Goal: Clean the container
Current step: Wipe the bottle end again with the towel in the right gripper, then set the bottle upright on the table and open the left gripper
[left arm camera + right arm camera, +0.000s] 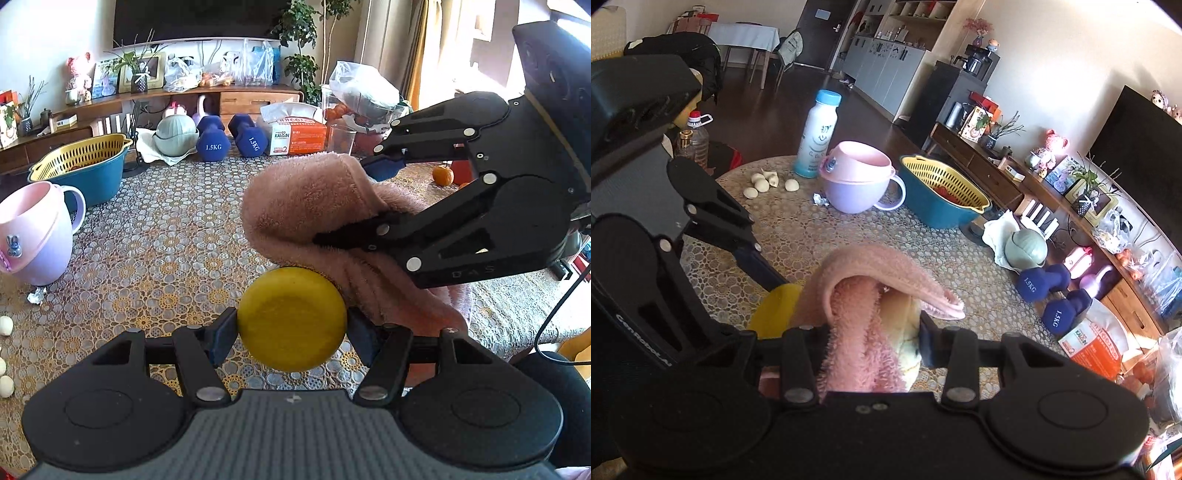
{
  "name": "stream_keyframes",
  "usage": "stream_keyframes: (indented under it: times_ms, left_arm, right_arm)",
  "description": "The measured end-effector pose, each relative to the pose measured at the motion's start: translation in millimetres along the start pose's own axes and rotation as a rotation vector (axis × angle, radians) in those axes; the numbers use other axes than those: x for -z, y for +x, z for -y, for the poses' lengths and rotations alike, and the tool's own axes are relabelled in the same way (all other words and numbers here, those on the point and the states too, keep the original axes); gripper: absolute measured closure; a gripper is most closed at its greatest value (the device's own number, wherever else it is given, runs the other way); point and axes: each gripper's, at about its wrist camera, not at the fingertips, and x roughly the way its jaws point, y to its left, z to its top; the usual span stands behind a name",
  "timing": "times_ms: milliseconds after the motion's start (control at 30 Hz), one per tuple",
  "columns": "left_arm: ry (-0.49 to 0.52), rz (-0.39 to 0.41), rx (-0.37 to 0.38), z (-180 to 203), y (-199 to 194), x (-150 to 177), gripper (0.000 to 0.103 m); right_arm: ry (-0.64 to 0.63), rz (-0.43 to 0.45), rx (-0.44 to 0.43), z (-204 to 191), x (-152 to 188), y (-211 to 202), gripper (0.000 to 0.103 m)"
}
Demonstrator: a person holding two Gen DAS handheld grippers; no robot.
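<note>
My left gripper point(291, 330) is at the bottom of the left wrist view, shut on a round yellow container point(291, 314) whose flat face points at the camera. A fluffy pink cloth point(314, 199) rests on the container's far side. My right gripper point(347, 203) reaches in from the right and is shut on that cloth. In the right wrist view my right gripper point(871, 332) clamps the bunched pink cloth point(871, 266), and a pale yellow patch shows among its folds. The yellow container point(775, 310) sits just left of the cloth, with a finger point(753, 258) of the left gripper against it.
On the lace-covered table point(166, 240) stand a pink and lilac cup point(33, 236), a blue basin with a yellow strainer point(85, 162), two blue dumbbells point(212, 138), a tissue pack point(295, 136) and an orange point(442, 175). A milk bottle point(818, 136) and dough balls point(764, 182) sit at the far edge.
</note>
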Motion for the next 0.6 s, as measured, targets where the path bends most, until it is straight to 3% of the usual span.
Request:
stream_keyframes:
  times_ms: [367, 600]
  left_arm:
    - [0.124, 0.042, 0.005, 23, 12, -32, 0.040]
    - [0.143, 0.044, 0.000, 29, 28, -42, 0.040]
  right_arm:
    - [0.058, -0.082, 0.056, 29, 32, 20, 0.063]
    - [0.090, -0.128, 0.060, 36, 56, 31, 0.063]
